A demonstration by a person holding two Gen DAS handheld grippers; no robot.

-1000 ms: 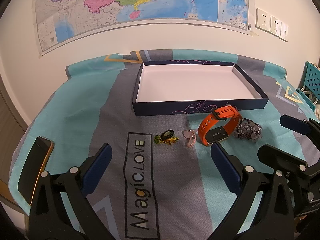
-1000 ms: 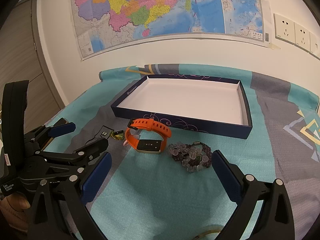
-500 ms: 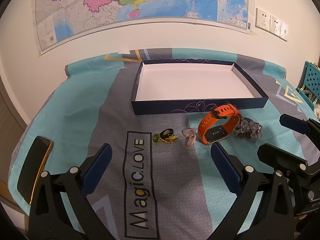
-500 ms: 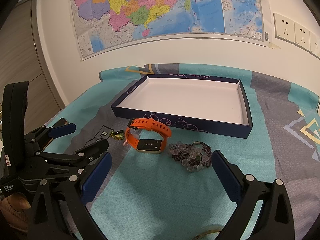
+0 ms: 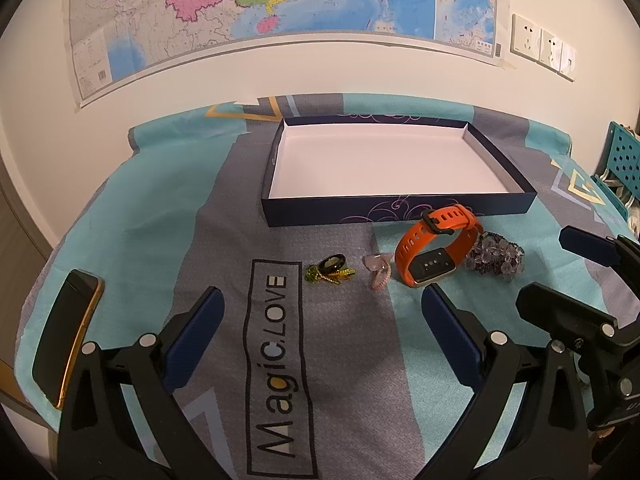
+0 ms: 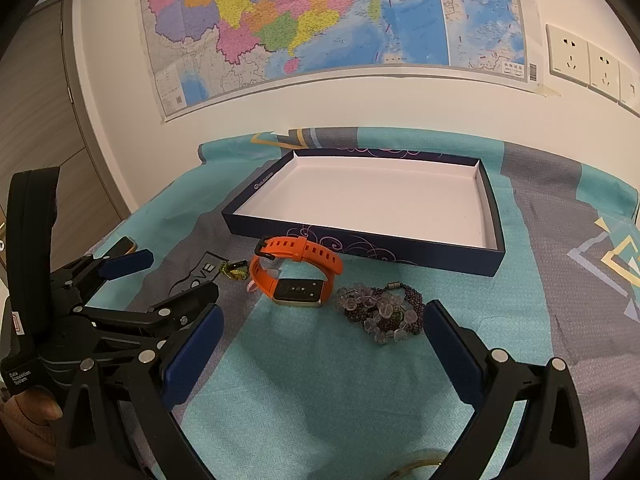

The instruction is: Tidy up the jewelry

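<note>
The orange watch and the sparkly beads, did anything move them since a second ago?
No, nothing visibly changed. The orange rubber-strap watch and the purple and clear bead bracelet lie on the teal and grey cloth in front of the shallow dark blue box, as before. The left claw and right claw stay open, holding nothing.

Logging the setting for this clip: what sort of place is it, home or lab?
Most likely a room in a home: a bed or table under a printed bedsheet, a wall map taped above it, wall sockets, and a wooden door at the side.
</note>
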